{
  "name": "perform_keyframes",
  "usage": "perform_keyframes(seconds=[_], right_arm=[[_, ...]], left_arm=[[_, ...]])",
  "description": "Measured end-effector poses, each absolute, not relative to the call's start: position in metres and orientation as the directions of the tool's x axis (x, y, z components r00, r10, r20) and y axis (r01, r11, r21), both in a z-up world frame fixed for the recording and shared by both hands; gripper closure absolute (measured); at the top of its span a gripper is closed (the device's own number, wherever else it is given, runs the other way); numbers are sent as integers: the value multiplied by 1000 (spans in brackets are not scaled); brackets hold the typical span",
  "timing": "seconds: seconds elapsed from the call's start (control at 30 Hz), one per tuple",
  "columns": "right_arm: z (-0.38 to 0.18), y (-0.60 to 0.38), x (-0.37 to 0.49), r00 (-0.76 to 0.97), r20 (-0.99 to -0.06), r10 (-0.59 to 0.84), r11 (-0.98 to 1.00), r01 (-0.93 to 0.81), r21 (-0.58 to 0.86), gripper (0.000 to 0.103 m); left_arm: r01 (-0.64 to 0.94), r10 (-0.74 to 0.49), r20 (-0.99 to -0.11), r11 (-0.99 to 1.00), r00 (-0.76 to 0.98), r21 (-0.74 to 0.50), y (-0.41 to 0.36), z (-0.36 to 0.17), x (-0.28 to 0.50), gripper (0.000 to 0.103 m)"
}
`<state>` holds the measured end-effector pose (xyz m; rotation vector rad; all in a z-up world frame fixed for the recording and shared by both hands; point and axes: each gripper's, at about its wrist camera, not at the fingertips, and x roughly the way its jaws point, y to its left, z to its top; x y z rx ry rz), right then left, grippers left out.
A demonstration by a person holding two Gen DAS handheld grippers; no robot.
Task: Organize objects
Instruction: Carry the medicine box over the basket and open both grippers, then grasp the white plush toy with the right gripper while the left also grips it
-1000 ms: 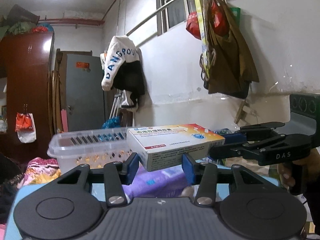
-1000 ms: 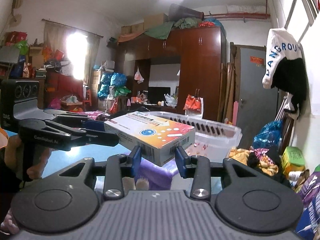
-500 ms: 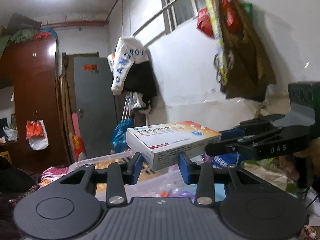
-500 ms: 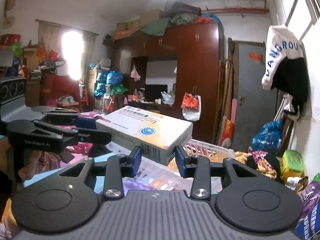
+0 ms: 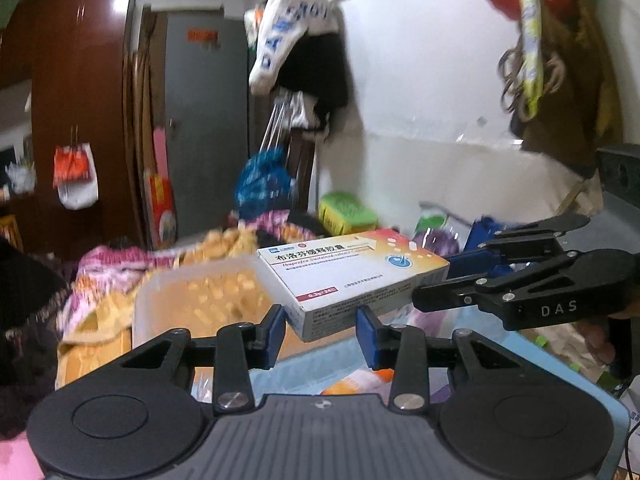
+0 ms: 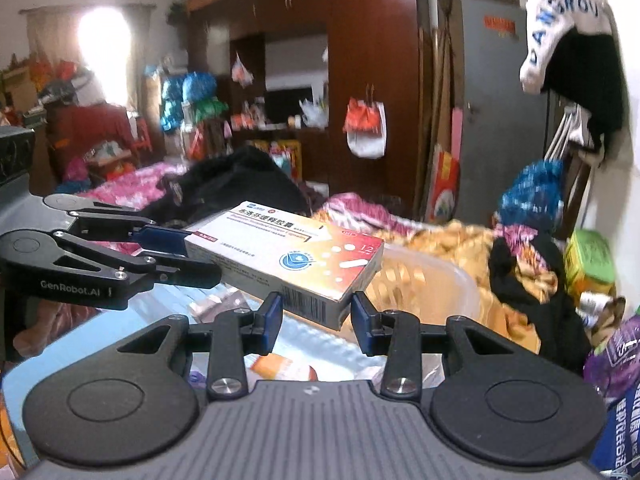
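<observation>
A white, orange and red medicine box [image 5: 352,276] is held in the air by both grippers at once. My left gripper [image 5: 322,326] is shut on its near end in the left wrist view. My right gripper [image 6: 316,312] is shut on the other end of the medicine box [image 6: 292,256]. Each gripper shows in the other's view: the right one [image 5: 460,276] comes in from the right, the left one [image 6: 176,256] from the left. A clear plastic basket [image 5: 200,300] sits below and behind the box; it also shows in the right wrist view [image 6: 424,288].
A light blue table surface [image 5: 540,364] lies below with an orange and white packet [image 5: 360,380] and purple packaging [image 6: 616,360] on it. Piled clothes and blankets [image 6: 440,236] lie behind. A wardrobe [image 6: 360,80], a grey door [image 5: 204,120] and hanging clothes [image 5: 300,40] stand farther back.
Both grippers have lifted the box and tilted down, so the basket and table now show lower and from above. The grip on the box is unchanged.
</observation>
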<state>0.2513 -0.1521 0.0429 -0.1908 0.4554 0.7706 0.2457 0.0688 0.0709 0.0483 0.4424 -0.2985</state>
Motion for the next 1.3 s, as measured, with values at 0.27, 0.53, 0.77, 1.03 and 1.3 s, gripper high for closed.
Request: perform_keyframes(seconds=[0.27, 0.53, 0.77, 1.03, 1.3], right_arm=[[40, -140, 272, 592, -568, 572, 717, -697, -4, 61], [55, -151, 265, 650, -518, 556, 751, -660, -21, 18], [65, -215, 190, 727, -362, 584, 775, -631, -18, 0], [-12, -291, 73, 745, -298, 596, 797, -595, 106, 0], [-34, -272, 25, 750, -229, 620, 782, -612, 114, 0]], left_arm=[[258, -222, -540, 966, 812, -9, 71, 56, 276, 60], [253, -221, -506, 967, 834, -5, 68, 56, 268, 21], [201, -200, -365, 979, 909, -36, 73, 71, 202, 19], [290, -308, -256, 951, 916, -107, 52, 12, 83, 15], [336, -349, -271, 937, 897, -95, 25, -21, 77, 15]])
